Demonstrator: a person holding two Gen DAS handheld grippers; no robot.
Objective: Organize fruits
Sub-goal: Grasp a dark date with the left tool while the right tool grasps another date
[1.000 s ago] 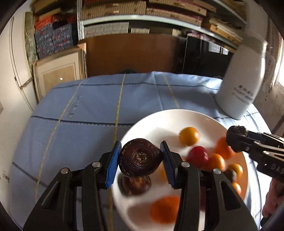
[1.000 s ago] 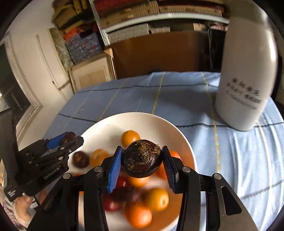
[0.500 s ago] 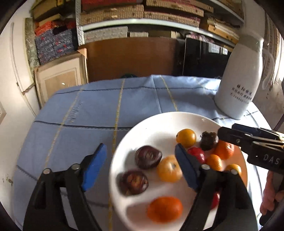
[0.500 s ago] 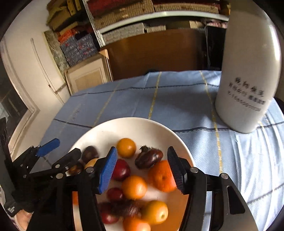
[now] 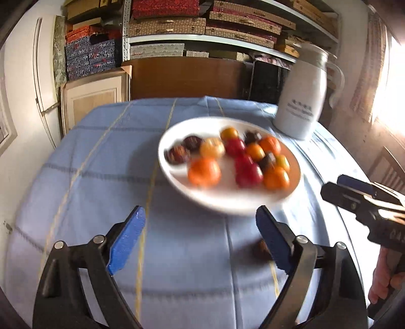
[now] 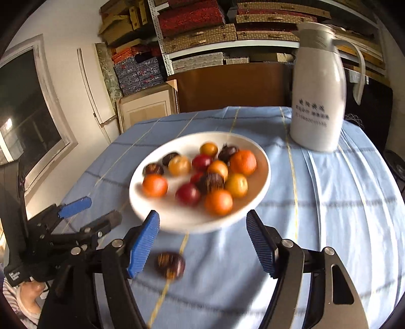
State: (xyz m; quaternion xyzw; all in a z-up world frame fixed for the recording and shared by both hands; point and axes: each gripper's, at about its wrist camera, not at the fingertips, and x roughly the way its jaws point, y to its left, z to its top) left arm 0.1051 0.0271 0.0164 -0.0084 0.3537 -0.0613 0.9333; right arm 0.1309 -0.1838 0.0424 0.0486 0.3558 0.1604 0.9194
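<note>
A white plate (image 5: pixel 177 177) (image 6: pixel 263 177) holds several orange, red, yellow and dark brown fruits on a blue tablecloth. One dark brown fruit (image 6: pixel 170 264) lies loose on the cloth in front of the plate; in the left wrist view it (image 5: pixel 260 249) is partly hidden behind my right finger. My left gripper (image 5: pixel 200 240) is open and empty, pulled back from the plate; it also shows in the right wrist view (image 6: pixel 88 210). My right gripper (image 6: pixel 202 240) is open and empty, with the loose fruit low between its fingers. It shows at the right edge of the left wrist view (image 5: pixel 354 192).
A tall white thermos jug (image 5: pixel 303 101) (image 6: pixel 319 88) stands behind the plate to the right. The round table's edge (image 5: pixel 30 189) curves away on the left. Shelves of boxes (image 5: pixel 202 22) and a wooden cabinet (image 6: pixel 233 86) stand beyond.
Both grippers held a dark brown fruit over the plate, opened and dropped them onto it, then drew back toward the near side of the table. The view is motion-blurred.
</note>
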